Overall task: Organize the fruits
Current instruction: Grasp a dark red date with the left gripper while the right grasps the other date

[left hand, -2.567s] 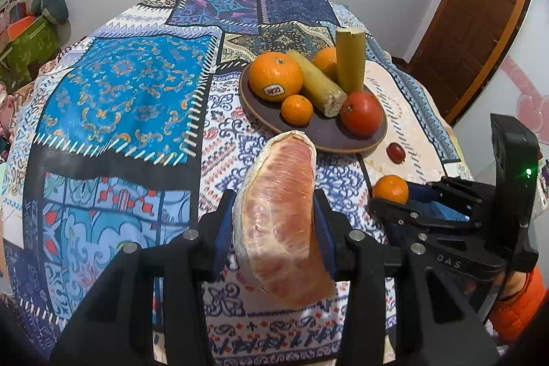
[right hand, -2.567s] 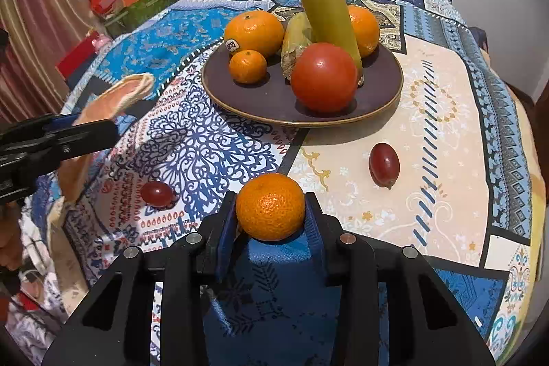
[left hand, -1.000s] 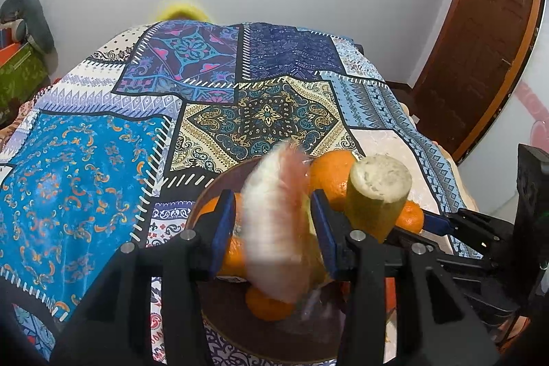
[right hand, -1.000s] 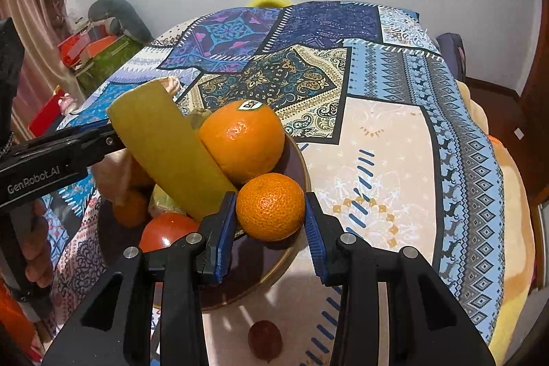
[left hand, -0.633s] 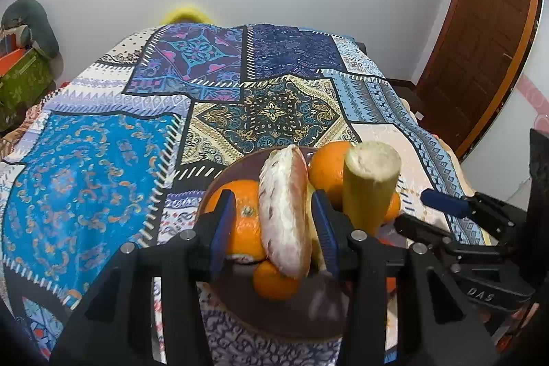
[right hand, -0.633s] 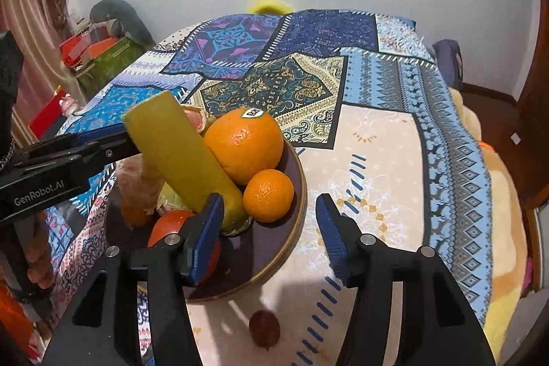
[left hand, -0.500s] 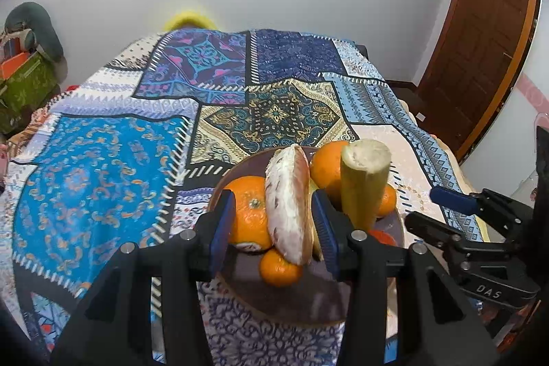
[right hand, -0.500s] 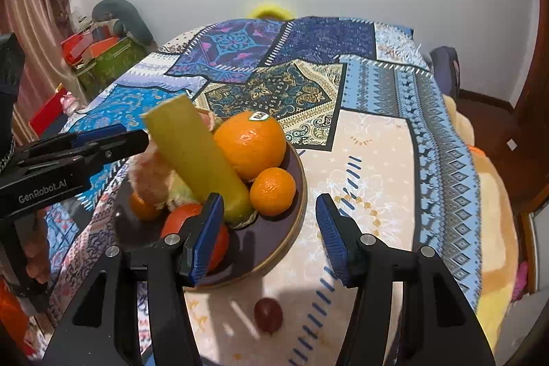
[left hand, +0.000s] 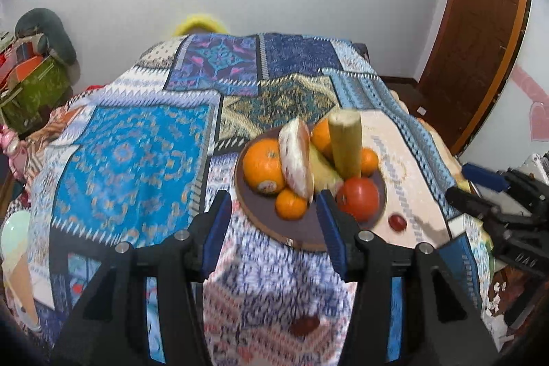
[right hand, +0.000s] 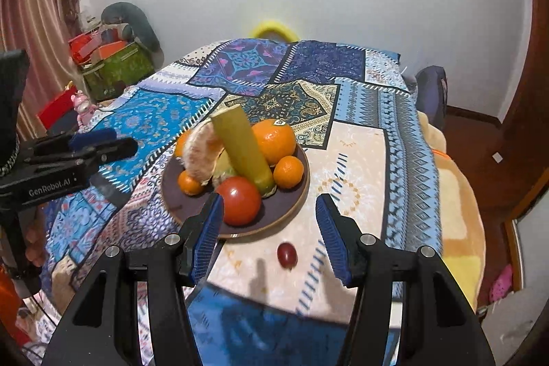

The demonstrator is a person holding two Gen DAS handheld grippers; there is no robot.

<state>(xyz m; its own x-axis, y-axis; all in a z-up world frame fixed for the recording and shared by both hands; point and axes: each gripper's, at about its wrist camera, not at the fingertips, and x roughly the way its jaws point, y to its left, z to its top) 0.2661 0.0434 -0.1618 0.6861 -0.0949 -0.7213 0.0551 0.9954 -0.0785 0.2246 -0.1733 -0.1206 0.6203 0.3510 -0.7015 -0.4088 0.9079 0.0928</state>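
Note:
A dark plate (left hand: 264, 222) (right hand: 296, 201) holds a pale pomelo segment (left hand: 295, 160) (right hand: 200, 153), a green cane piece (left hand: 345, 143) (right hand: 243, 146), oranges, a small mandarin (right hand: 288, 172) and a tomato (left hand: 358, 198) (right hand: 238, 201). My left gripper (left hand: 272, 194) hangs in front of the plate and above it, its jaws opening with nothing between them. My right gripper (right hand: 269, 198) is open and empty, also back from the plate. A small red fruit (left hand: 397, 222) (right hand: 287, 254) lies on the cloth beside the plate; another red fruit (left hand: 303, 325) lies nearer.
A patterned patchwork cloth (left hand: 137, 156) covers the round table, which drops off at the right edge (right hand: 456, 194). Boxes and clutter (right hand: 113, 64) stand at the left wall. A wooden door (left hand: 480, 40) is at the right. A hand (right hand: 34, 242) holds the left gripper.
Both grippers have drawn back and up from the plate. The left let go of the pomelo segment and the right let go of the mandarin; both now rest on the plate.

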